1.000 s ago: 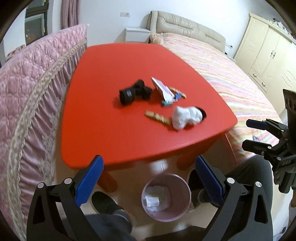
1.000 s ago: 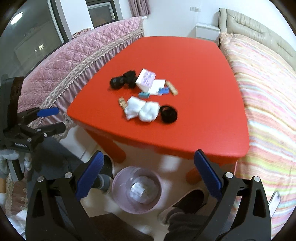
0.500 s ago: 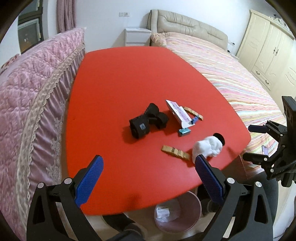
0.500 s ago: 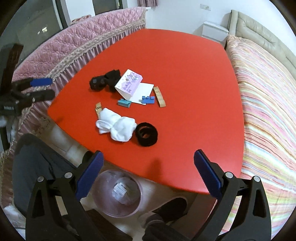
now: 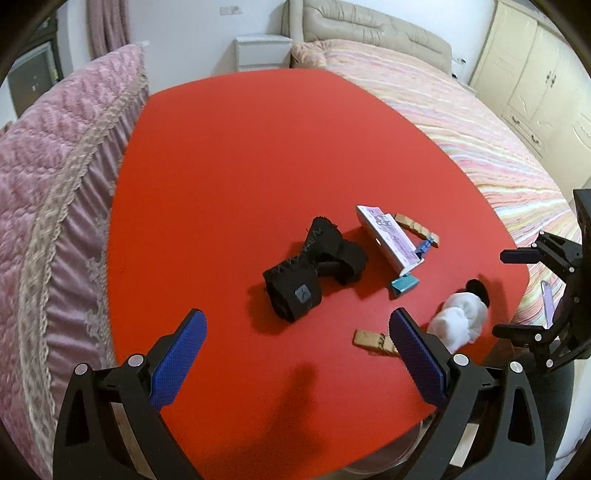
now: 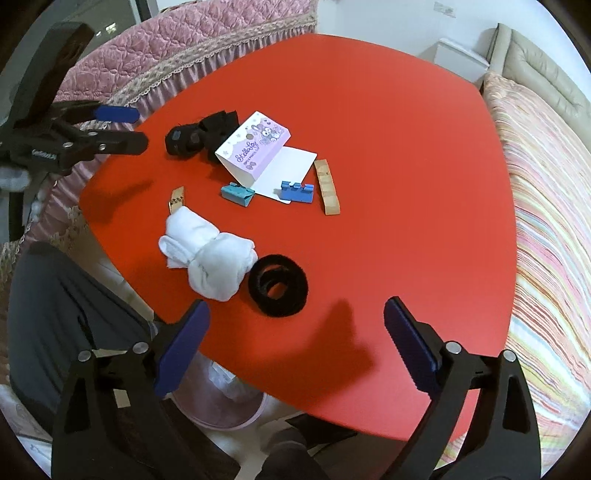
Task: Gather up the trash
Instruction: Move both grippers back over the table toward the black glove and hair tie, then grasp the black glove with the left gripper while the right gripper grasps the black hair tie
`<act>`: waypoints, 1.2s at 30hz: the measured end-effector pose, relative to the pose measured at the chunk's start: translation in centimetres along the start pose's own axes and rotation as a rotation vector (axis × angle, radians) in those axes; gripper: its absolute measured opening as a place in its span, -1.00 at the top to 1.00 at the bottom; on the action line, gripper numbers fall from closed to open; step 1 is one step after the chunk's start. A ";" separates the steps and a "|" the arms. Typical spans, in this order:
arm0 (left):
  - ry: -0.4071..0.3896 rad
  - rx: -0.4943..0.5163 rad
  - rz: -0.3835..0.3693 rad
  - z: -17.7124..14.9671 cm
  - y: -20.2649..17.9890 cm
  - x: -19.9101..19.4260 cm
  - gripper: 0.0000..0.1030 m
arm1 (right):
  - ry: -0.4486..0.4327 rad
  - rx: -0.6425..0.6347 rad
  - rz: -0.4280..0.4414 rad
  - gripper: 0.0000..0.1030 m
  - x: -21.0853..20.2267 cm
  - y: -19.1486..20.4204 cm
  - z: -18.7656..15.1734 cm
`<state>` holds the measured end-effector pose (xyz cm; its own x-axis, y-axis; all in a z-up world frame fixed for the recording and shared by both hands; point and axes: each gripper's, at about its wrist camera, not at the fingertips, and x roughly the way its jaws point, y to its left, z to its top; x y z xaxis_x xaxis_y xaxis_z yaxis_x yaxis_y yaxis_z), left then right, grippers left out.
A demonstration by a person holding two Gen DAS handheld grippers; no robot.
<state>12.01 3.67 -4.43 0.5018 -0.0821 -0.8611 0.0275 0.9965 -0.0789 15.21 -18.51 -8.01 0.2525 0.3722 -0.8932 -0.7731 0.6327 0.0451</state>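
A red bench [image 5: 240, 155] stands between a bed with a striped cover [image 5: 461, 122] and a pink quilted cover with a lace hem [image 5: 55, 184]. Beyond it a white nightstand [image 5: 262, 51] stands against the wall, beside a beige padded headboard [image 5: 369, 29]; cream cupboards [image 5: 535, 74] line the far side.

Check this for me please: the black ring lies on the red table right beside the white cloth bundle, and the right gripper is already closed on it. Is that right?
Not fully. The black ring does lie on the red table beside the white cloth bundle, but the right gripper holds nothing: its jaws stand wide apart short of the ring, just beginning to close. The right wrist view shows it.
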 end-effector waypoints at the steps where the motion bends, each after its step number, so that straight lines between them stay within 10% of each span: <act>1: 0.005 0.004 0.002 0.2 0.1 0.4 -0.85 | 0.004 -0.006 0.001 -0.75 0.2 -0.1 0.1; 11: 0.023 0.083 0.009 1.6 -0.2 3.4 -0.83 | 0.013 -0.063 0.016 -0.42 1.3 -0.2 0.8; 23: 0.048 0.116 0.027 1.4 0.3 5.2 0.34 | 0.015 -0.104 0.038 0.34 2.3 0.9 1.6; 36: 0.009 0.076 0.027 0.2 0.2 3.3 0.43 | -0.028 -0.046 0.011 0.46 0.7 1.0 1.3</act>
<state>13.80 3.58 -7.17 0.4957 -0.0549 -0.8668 0.0794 0.9967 -0.0177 15.37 -16.66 -8.02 0.2598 0.3983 -0.8797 -0.8014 0.5972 0.0337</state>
